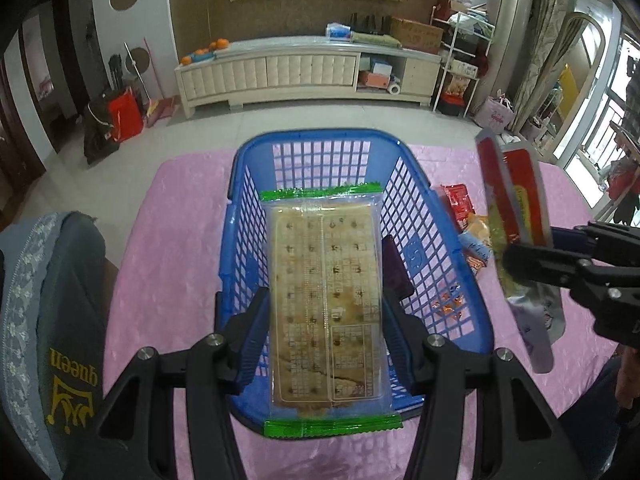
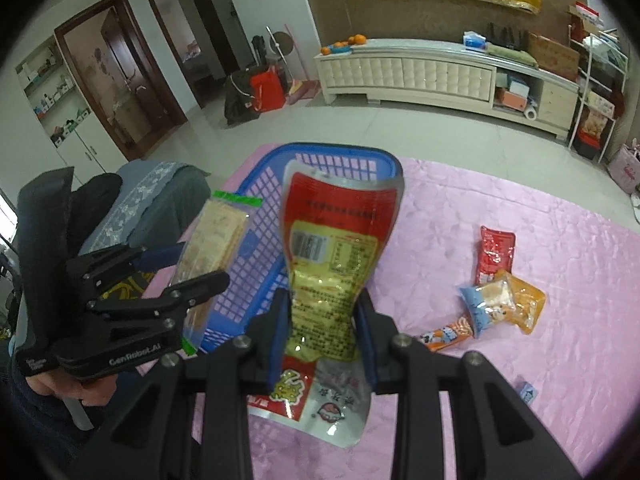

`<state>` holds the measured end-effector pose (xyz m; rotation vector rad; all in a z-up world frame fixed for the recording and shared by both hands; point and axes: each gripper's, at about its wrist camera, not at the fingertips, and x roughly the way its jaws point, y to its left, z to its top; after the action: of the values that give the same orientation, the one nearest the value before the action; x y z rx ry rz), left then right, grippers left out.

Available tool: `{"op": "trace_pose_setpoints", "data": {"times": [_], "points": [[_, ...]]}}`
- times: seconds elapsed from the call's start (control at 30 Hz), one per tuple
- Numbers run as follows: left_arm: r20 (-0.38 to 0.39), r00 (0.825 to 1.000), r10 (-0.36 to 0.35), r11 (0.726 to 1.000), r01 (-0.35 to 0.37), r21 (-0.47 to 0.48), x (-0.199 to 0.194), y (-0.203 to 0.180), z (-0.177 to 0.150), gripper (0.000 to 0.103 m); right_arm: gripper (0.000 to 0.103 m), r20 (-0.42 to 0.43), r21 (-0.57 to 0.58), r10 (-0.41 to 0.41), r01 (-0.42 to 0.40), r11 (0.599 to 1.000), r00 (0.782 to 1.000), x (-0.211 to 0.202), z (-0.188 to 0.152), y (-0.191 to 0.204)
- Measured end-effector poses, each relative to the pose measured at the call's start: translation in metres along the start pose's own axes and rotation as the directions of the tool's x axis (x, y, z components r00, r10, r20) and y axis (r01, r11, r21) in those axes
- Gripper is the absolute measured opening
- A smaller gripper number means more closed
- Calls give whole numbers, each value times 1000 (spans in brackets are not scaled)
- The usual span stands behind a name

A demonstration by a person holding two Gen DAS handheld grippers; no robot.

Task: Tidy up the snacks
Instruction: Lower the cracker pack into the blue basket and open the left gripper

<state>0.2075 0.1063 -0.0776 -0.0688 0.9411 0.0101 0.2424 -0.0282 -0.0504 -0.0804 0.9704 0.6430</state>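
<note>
My left gripper (image 1: 325, 300) is shut on a clear cracker pack (image 1: 325, 292) with green ends, held over the blue plastic basket (image 1: 436, 276). The same cracker pack (image 2: 212, 244) shows at the left of the right wrist view, in the left gripper (image 2: 200, 272). My right gripper (image 2: 323, 308) is shut on a red, yellow and silver snack pouch (image 2: 334, 240), squeezed at its waist, just right of the basket (image 2: 256, 236). In the left wrist view that pouch (image 1: 508, 200) and the right gripper (image 1: 532, 256) hang beside the basket's right wall.
Several small snack packs lie on the pink tablecloth (image 2: 560, 280) right of the basket: a red sachet (image 2: 495, 254), a blue-ended pack (image 2: 486, 304), an orange pouch (image 2: 528, 304) and an orange stick (image 2: 444, 334). A grey cushioned chair (image 1: 52, 300) stands at the table's left edge.
</note>
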Motion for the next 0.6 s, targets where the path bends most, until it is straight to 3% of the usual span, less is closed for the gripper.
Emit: {"op": "trace_pose_setpoints", "data": {"times": [0.2, 0.33, 0.6], "points": [[7, 1000, 29, 1000, -29, 10, 4, -4, -5, 53, 36, 4, 13, -16, 16, 1000, 1000, -6, -1, -5], [-7, 1000, 27, 1000, -27, 5, 1, -7, -8, 66, 36, 9, 15, -13, 12, 1000, 1000, -12, -2, -4], [41, 999, 18, 1000, -18, 9, -33, -5, -6, 76, 37, 23, 12, 12, -12, 1000, 1000, -25, -7, 2]]}}
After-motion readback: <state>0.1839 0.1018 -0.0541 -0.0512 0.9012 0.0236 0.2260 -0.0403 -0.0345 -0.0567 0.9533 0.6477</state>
